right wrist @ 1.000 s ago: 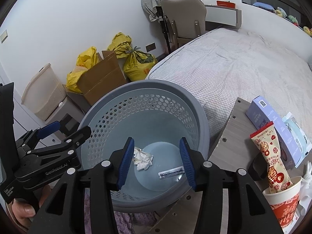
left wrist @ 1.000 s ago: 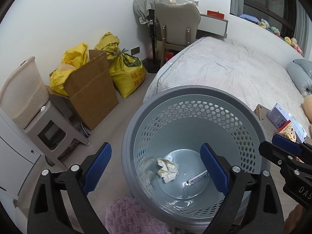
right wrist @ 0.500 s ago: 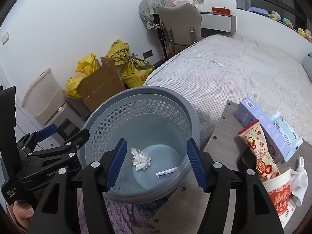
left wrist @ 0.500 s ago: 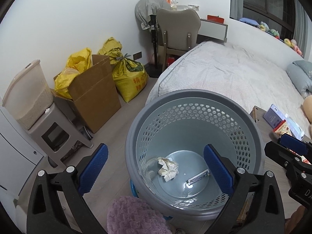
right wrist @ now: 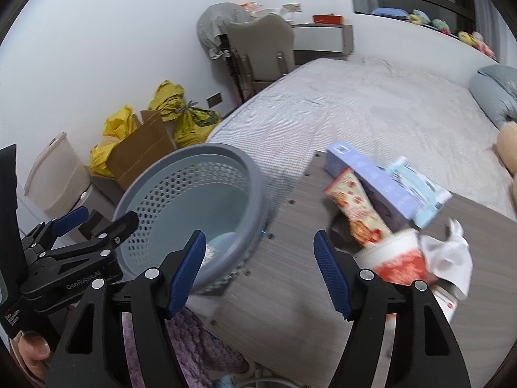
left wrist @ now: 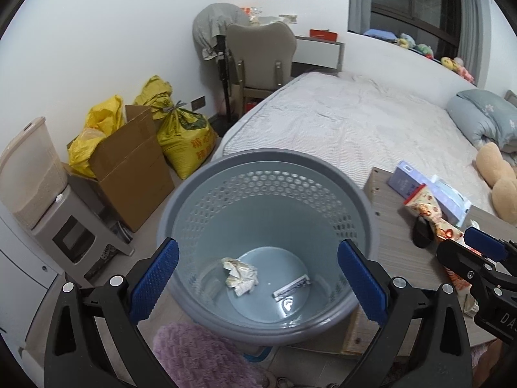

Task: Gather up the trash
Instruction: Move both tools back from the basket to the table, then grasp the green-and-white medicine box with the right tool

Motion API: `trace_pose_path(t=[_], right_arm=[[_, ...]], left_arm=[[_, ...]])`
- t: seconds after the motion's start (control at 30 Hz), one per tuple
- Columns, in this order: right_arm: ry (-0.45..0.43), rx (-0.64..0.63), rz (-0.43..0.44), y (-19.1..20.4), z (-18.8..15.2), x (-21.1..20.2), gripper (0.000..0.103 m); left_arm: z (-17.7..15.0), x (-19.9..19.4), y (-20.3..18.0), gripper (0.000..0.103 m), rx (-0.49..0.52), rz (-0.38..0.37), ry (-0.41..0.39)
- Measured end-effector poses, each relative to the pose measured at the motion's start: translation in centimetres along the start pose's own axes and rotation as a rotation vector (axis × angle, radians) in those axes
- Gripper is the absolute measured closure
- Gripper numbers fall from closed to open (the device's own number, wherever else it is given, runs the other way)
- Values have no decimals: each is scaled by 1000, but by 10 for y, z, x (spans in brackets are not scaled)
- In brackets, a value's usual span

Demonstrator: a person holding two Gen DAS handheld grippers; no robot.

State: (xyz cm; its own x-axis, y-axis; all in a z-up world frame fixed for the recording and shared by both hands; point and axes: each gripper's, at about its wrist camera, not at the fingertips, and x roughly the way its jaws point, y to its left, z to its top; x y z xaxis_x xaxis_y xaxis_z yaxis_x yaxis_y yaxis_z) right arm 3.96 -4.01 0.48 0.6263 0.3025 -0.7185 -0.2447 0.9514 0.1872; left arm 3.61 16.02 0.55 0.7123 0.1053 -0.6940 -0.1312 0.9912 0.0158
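A grey perforated trash basket [left wrist: 200,187] [right wrist: 255,177] stands on the floor beside a wooden bedside table [right wrist: 290,294]. In its bottom lie a crumpled paper [left wrist: 239,275] and a small flat wrapper [left wrist: 291,288]. My left gripper [left wrist: 257,283] hangs wide open over the basket's mouth with nothing in it. My right gripper [right wrist: 260,270] is over the table's left edge, its jaws opening and empty. On the table lie a red snack packet [right wrist: 355,202], a red-and-white cup [right wrist: 392,255], a white tissue [right wrist: 449,258] and a purple box [right wrist: 374,181].
A bed [left wrist: 349,123] runs behind the table. Yellow sacks [left wrist: 185,139], a cardboard box [left wrist: 135,165] and a beige bin on a stool [left wrist: 32,168] line the left wall. A chair [left wrist: 260,55] stands at the back. A purple fluffy item [left wrist: 200,352] lies near the basket.
Both grippers pulled back from the basket. The right one swung rightward over the table and its jaws widened; the left one's jaws opened slightly more.
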Motion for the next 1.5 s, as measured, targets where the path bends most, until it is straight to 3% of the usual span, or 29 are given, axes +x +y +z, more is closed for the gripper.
trace_pose_path(t=[0.33,0.57,0.77,0.93,1.17,1.37,1.5], right_arm=[[4,143,-195,-78,-45,-40,36],[81,220,-277,-120,-84,-37,36],[112,294,-239,-138,-99,-26,36],[107,271,-206,-130,-93,-20,36],[142,280,-227,-134,-97,-7,36],[119,329,-279,-160,-106,-25,36],[106,348,-260,-173,-109,-30,36]], left_arm=[[-9,-9,-65,6,61,-127,-1],[-17,-9,-103,6,87,-166,15],[-28,-10,-122,6,125,-152,26],[-31,-11,-130,6,142,-151,33],[-34,-8,-137,6,153,-162,47],[-38,-8,-150,6,156,-198,69],[-42,-8,-167,6,176,-217,80]])
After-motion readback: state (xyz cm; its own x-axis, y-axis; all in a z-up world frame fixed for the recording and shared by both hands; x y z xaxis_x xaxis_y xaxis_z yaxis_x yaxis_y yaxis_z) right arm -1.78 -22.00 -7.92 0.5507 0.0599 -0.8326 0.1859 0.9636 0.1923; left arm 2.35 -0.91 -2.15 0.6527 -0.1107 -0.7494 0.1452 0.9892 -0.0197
